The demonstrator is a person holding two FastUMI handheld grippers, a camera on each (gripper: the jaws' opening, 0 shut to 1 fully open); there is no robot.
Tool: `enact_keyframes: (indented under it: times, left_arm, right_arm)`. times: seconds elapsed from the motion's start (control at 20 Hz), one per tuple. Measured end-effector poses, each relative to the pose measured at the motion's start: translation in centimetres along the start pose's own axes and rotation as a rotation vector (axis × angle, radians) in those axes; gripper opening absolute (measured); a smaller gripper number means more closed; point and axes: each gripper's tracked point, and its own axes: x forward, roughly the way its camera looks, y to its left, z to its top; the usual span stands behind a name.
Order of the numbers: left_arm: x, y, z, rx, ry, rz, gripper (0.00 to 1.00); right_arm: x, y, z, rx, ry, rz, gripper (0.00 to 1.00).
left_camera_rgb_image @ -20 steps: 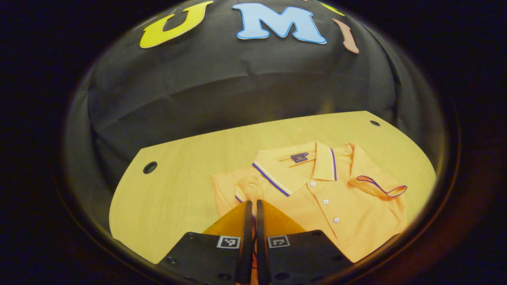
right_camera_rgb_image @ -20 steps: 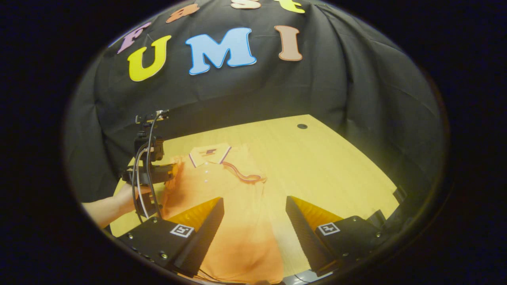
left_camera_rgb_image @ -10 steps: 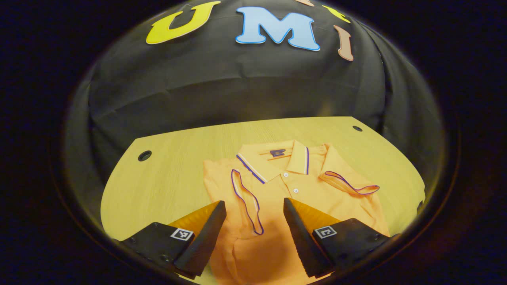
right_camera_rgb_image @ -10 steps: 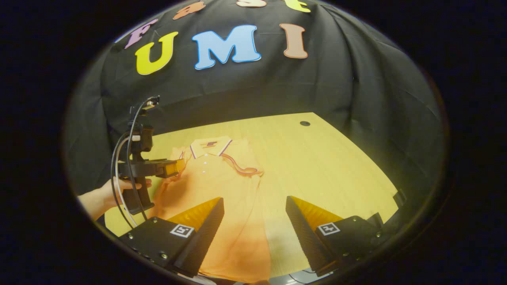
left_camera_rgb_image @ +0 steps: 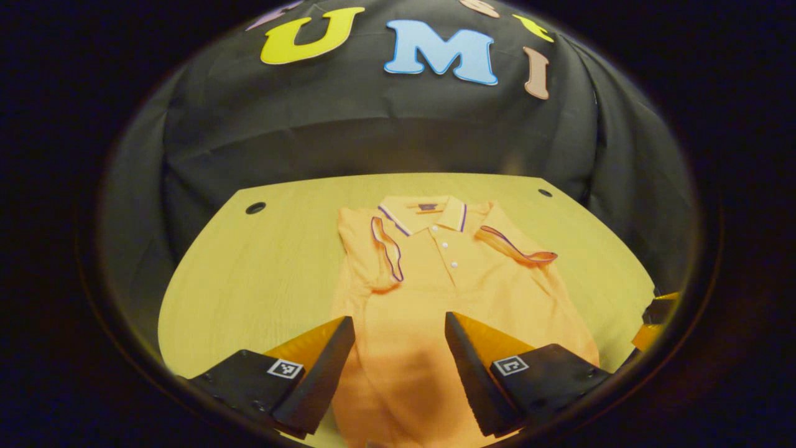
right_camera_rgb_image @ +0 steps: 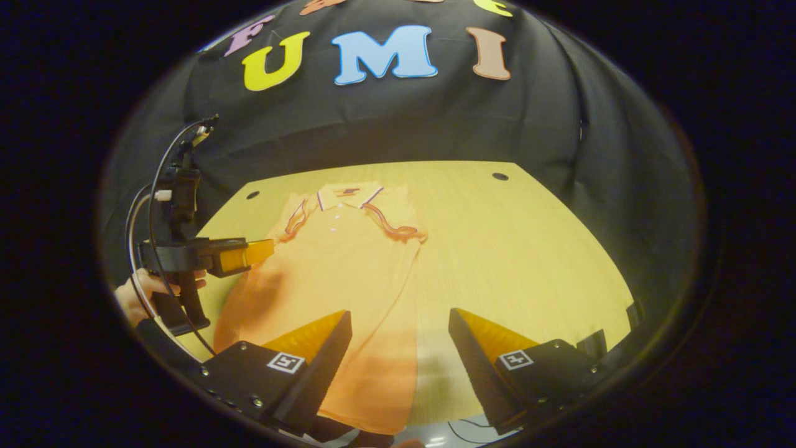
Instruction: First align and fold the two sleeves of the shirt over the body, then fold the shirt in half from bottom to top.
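An orange polo shirt point(left_camera_rgb_image: 435, 292) lies flat on the wooden table point(left_camera_rgb_image: 249, 280), collar toward the far wall. Its two sleeves, the left one point(left_camera_rgb_image: 387, 249) and the right one point(left_camera_rgb_image: 516, 249), are folded inward onto the chest. My left gripper point(left_camera_rgb_image: 398, 320) hovers open above the shirt's lower half with nothing between its fingers. My right gripper point(right_camera_rgb_image: 399, 314) is open too, over the shirt's point(right_camera_rgb_image: 336, 267) right edge near the hem. In the right gripper view the left gripper point(right_camera_rgb_image: 264, 251) hangs over the shirt's left side, held by a hand point(right_camera_rgb_image: 134, 292).
Black cloth walls close off the table's far and side edges. Small round holes sit near the table's back corners point(left_camera_rgb_image: 255, 207) point(left_camera_rgb_image: 545, 192). Bare wood point(right_camera_rgb_image: 528, 249) stretches to the right of the shirt. Cables loop from the left gripper's body point(right_camera_rgb_image: 177, 193).
The left gripper opened and let go of the left sleeve, which now lies on the chest. It then pulled back toward the hem. The right gripper stayed open and shifted slightly.
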Motion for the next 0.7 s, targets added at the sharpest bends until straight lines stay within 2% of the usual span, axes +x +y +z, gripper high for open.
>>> enact_keyframes:
  times: [0.3, 0.7]
  left_arm:
    - [-5.5, -0.3, -6.0, -0.032, 0.047, 0.002, 0.95]
    - [-11.1, 0.0, -11.0, -0.071, 0.080, 0.012, 0.95]
  right_arm:
    - [-1.2, 0.8, -3.7, -0.040, 0.049, 0.034, 0.98]
    - [-2.0, 1.6, -7.7, -0.072, 0.101, 0.057, 0.98]
